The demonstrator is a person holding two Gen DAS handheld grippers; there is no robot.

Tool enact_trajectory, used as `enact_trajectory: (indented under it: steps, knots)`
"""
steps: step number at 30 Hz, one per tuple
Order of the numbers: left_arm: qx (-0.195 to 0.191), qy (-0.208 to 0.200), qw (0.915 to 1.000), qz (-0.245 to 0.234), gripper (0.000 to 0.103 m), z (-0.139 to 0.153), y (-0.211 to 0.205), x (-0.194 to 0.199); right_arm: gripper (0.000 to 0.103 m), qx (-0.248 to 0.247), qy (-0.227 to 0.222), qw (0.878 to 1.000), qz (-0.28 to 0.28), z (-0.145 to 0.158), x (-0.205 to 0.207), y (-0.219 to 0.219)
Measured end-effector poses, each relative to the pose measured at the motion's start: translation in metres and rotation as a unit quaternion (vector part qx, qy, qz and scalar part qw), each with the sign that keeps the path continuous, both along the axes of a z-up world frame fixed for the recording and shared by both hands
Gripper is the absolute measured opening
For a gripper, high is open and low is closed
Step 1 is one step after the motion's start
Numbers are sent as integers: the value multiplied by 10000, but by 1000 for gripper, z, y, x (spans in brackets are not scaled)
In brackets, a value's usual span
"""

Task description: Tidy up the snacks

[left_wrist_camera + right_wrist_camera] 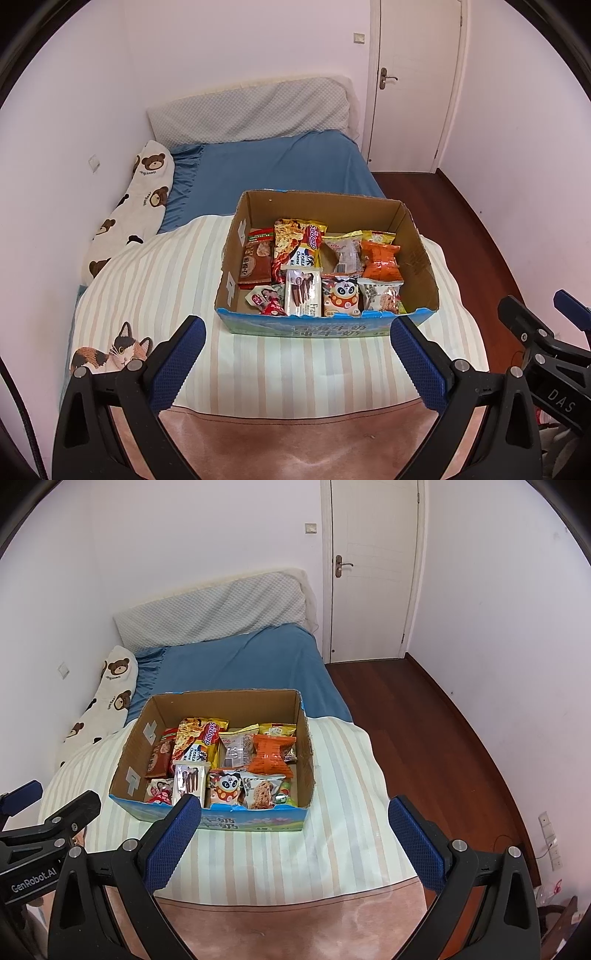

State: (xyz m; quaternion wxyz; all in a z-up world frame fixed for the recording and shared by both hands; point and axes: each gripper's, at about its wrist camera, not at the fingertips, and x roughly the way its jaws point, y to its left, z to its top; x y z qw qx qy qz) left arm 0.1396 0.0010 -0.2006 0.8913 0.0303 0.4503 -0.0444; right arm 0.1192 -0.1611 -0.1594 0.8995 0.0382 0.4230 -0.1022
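Cardboard box (421, 258), open-topped, stands on a striped blanket (155, 280) on the bed, holding the snacks packed in rows. Left to right in the left wrist view: a brown bar (255, 266), a noodle pack (299, 247), a wafer pack (303, 295), a panda packet (340, 299), an orange bag (381, 261). The box's near wall cuts off the front row's lower edges. Left gripper (297, 363) is spread wide and empty, short of the box. Right gripper (293, 843) is likewise spread and empty; its left finger (173, 845) overlaps the box's front wall. Only the right wrist view shows green sweets (285, 794) in the front right corner; most package print is unreadable.
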Motion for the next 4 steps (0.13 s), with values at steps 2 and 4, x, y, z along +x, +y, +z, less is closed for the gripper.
enact_trajectory:
  steps: [2,4]
  knots:
    - [-4,-47,10000,2,103,0,0,-1,103,-10,-5,10000,0,0,0,0]
    - [-14,-38,10000,7,103,1,1,-1,103,-9,-8,10000,3,0,1,0]
